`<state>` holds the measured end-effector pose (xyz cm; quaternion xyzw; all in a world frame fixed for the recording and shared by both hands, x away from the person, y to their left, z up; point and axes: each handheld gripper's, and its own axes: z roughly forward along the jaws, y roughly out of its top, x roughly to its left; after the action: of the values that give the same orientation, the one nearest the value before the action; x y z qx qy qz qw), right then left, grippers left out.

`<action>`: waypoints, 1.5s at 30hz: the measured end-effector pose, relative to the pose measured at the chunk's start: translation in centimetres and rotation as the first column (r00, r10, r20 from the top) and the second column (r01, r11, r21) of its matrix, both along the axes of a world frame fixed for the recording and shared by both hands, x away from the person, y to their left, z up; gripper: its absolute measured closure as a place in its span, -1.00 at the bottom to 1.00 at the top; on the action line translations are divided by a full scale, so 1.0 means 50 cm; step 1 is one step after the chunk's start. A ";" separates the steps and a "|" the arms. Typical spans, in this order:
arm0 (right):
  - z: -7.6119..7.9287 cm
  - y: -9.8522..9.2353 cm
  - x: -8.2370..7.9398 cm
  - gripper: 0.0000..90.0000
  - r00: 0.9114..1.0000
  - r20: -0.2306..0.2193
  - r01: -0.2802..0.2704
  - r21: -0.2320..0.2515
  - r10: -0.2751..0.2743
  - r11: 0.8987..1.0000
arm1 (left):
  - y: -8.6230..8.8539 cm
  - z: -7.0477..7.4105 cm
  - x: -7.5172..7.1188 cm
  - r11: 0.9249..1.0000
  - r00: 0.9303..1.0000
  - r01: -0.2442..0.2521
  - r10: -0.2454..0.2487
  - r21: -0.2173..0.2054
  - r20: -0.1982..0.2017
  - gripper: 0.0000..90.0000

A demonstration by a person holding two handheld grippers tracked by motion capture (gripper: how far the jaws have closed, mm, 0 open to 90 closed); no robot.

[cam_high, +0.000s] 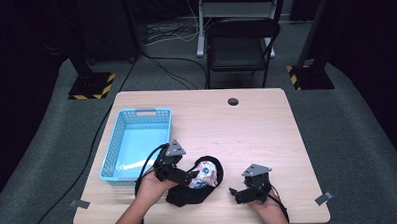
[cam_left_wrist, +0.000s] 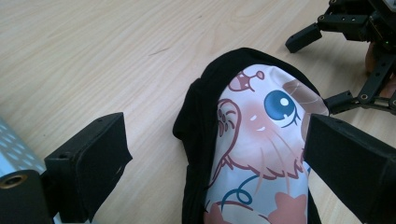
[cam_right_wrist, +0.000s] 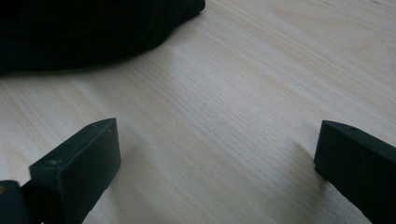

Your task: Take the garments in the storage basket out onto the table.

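Printed cushion [cam_high: 204,175] between spread left fingers [cam_left_wrist: 93,163], right fingers [cam_right_wrist: 79,163] spread, wooden table [cam_high: 257,135], dark room.

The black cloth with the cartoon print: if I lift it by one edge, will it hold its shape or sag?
Likely sag: the cloth lies crumpled and folded on the table, so it looks soft. Probably light, and it may drag rather than slide. The left gripper stands open around it, so pinch a fold, not a flat area.

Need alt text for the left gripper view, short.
A black fabric item with a pink-and-white cartoon print panel lies on the light wooden table, between the wide-open black jaws of the left gripper. The right gripper, jaws open, sits at the top right, and a corner of the light blue perforated plastic basket shows at the left.
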<state>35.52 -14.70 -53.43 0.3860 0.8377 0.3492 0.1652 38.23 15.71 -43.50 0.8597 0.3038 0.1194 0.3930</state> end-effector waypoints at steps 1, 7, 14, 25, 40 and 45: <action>0.000 0.000 0.000 -1.00 1.000 0.000 0.000 0.000 0.000 1.000 | 0.002 0.000 0.001 1.000 1.000 -0.004 0.004 -0.003 0.000 -0.87; 0.000 0.000 0.000 -1.00 1.000 0.000 0.000 -0.001 0.000 1.000 | 0.019 0.004 0.008 0.999 1.000 -0.031 0.031 -0.013 0.002 -0.87; 0.000 0.000 0.000 -1.00 1.000 0.000 0.000 -0.001 0.000 1.000 | 0.038 0.007 0.016 0.998 0.998 -0.061 0.061 -0.027 -0.001 -0.87; 0.000 0.000 0.000 -1.00 1.000 0.000 0.000 -0.001 0.000 1.000 | 0.074 0.011 0.031 0.992 0.993 -0.115 0.115 -0.051 -0.007 -0.87; 0.000 0.000 0.000 -1.00 1.000 0.000 0.000 -0.001 0.000 1.000 | 0.121 -0.002 0.054 0.978 0.981 -0.193 0.191 -0.074 -0.037 -0.87; 0.000 0.000 0.000 -1.00 1.000 0.000 0.000 0.000 0.000 1.000 | 0.133 -0.007 0.060 0.974 0.976 -0.213 0.209 -0.079 -0.051 -0.87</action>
<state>35.52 -14.69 -53.44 0.3860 0.8378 0.3490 0.1654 41.25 22.38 -43.87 0.8074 0.4065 0.1296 0.4075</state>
